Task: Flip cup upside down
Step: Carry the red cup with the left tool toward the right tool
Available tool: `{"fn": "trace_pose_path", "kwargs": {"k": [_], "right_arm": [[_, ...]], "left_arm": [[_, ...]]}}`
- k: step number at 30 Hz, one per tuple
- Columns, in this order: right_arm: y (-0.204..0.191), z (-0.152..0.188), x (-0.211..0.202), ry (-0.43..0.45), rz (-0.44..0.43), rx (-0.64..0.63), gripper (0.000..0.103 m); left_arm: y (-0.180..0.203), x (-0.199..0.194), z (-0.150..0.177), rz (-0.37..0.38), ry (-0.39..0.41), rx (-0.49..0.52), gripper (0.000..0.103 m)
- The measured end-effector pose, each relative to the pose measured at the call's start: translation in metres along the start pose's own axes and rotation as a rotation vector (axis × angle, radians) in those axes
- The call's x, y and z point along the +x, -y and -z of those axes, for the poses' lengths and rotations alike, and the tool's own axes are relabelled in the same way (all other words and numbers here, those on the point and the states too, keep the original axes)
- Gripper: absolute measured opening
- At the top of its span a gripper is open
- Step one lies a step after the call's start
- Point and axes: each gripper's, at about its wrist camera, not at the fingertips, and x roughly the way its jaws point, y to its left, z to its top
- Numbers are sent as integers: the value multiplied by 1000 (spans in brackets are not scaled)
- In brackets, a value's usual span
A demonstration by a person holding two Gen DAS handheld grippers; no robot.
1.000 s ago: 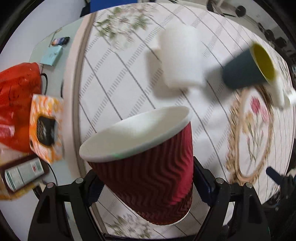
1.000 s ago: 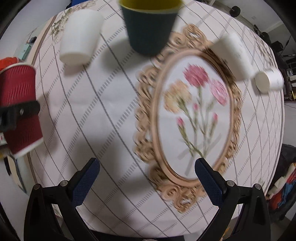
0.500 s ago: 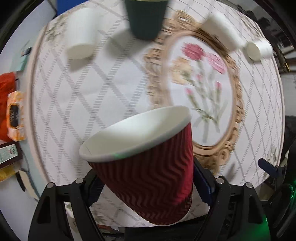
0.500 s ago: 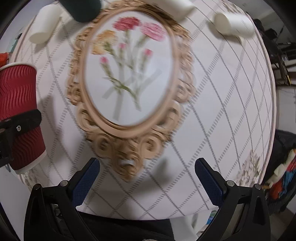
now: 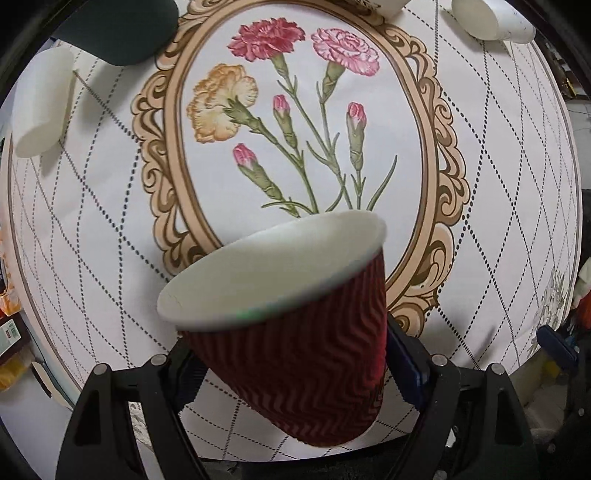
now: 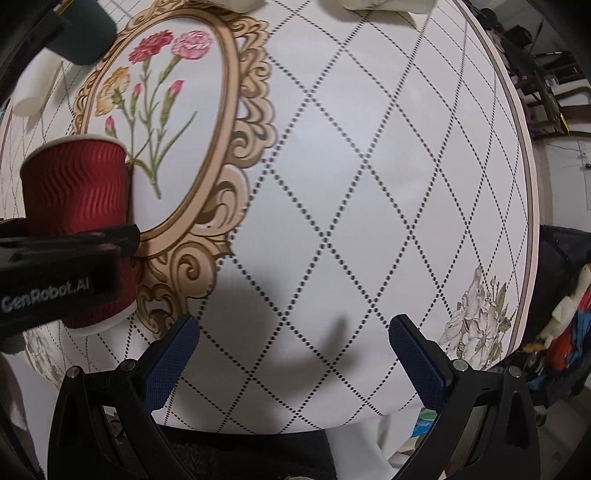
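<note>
A red ripple paper cup (image 5: 295,362) with a white rim is clamped between the fingers of my left gripper (image 5: 291,350). Its mouth points away from the camera and it is held above the round table (image 5: 498,184). In the right wrist view the same cup (image 6: 77,206) shows at the left, rim up, with the left gripper's black finger (image 6: 62,254) across it. My right gripper (image 6: 293,332) is open and empty over the table's near edge.
A dark green cup (image 5: 114,29) and a white cup (image 5: 40,107) lie at the far left. Two more white cups (image 5: 491,18) lie at the far right. A framed flower print (image 5: 295,122) fills the cloth's middle. Clutter sits off the table's left edge.
Both grippers have swung rightward across the table, the left one carrying the red cup from the left side to the flower print. The cup stays clamped the same way.
</note>
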Motion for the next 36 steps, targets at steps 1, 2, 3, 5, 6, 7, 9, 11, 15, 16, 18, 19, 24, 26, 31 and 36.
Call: {"fn": "trace_pose_path", "kwargs": {"k": [1, 2, 3, 5, 6, 7, 9, 11, 15, 16, 18, 19, 24, 26, 31, 36], "right_arm": [[9, 2, 0, 3, -3, 5, 103], [13, 4, 0, 5, -4, 8, 103], [21, -11, 0, 4, -7, 9, 103], [22, -14, -4, 7, -13, 16, 103], [24, -15, -3, 8, -15, 17, 103], [28, -17, -2, 9, -17, 18, 103], [32, -17, -1, 12, -20, 18, 103], [21, -18, -4, 15, -22, 17, 103], [20, -15, -9, 21, -26, 15, 103], [22, -14, -10, 23, -28, 14, 103], [25, -12, -12, 25, -27, 11, 103], [26, -12, -13, 28, -29, 10, 103], [-4, -1, -19, 39, -32, 8, 103], [-9, 0, -19, 46, -37, 5, 103], [-15, 3, -33, 62, -71, -7, 103], [-24, 8, -58, 99, -110, -43, 103]], "left_arm": [[1, 2, -1, -3, 0, -2, 83], [3, 5, -2, -3, -1, -2, 83], [3, 6, -3, -2, 0, -8, 83], [12, 12, -9, -2, 4, -14, 84], [16, 14, -14, -2, 5, -18, 84], [15, 13, -14, 2, 5, -23, 84], [9, 14, -16, 15, 3, -36, 84], [4, 11, -12, 24, 15, -49, 84], [-13, -3, 4, 38, 32, -66, 85], [-15, -6, 8, 38, 42, -71, 85], [-19, -17, 15, 44, 55, -85, 86], [-21, -22, 18, 46, 61, -93, 86], [-30, -41, 32, 64, 87, -131, 86], [-36, -53, 41, 72, 100, -150, 86], [-56, -92, 72, 94, 155, -204, 86], [-93, -126, 107, 67, 242, -279, 86]]}}
